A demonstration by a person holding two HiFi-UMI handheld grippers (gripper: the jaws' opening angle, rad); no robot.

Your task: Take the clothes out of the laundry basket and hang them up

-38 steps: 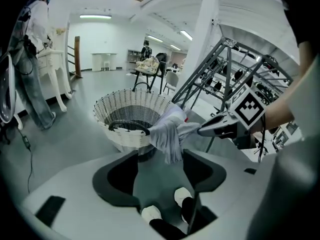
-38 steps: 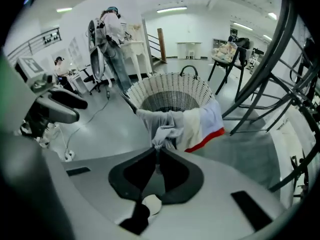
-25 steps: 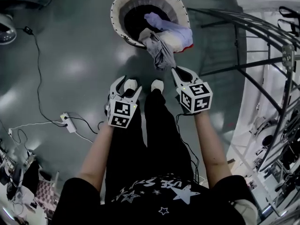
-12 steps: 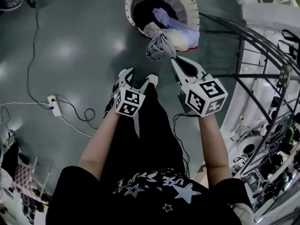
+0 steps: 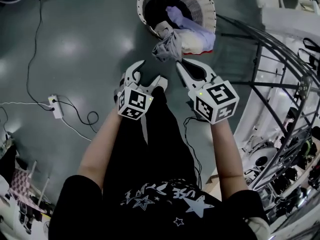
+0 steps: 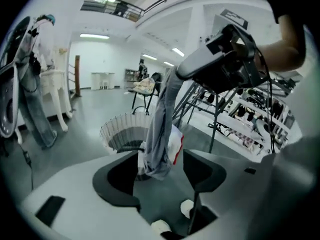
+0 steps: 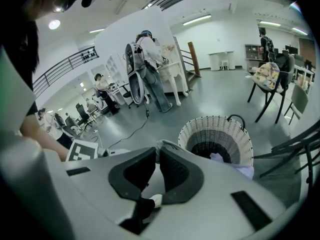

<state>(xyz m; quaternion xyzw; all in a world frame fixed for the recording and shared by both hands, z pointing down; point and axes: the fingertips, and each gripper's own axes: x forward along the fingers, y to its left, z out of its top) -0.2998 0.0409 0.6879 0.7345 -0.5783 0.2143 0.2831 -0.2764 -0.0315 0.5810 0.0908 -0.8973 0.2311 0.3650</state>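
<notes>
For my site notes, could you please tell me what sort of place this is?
Probably a large open lab or workshop hall, not a home: a mezzanine railing and ceiling strip lights, office chairs on a glossy grey floor, and a wicker laundry basket beside a metal rack.

Three cameras are covering you: one head-mounted, two jaw-mounted.
Your head camera is looking steeply down past your arms at the laundry basket (image 5: 202,1). The left gripper (image 5: 151,71) camera is facing along its jaws, close behind the hanging grey garment (image 6: 161,124) and the right gripper (image 6: 176,73), whose own camera is sharing that basket from nearby.
</notes>
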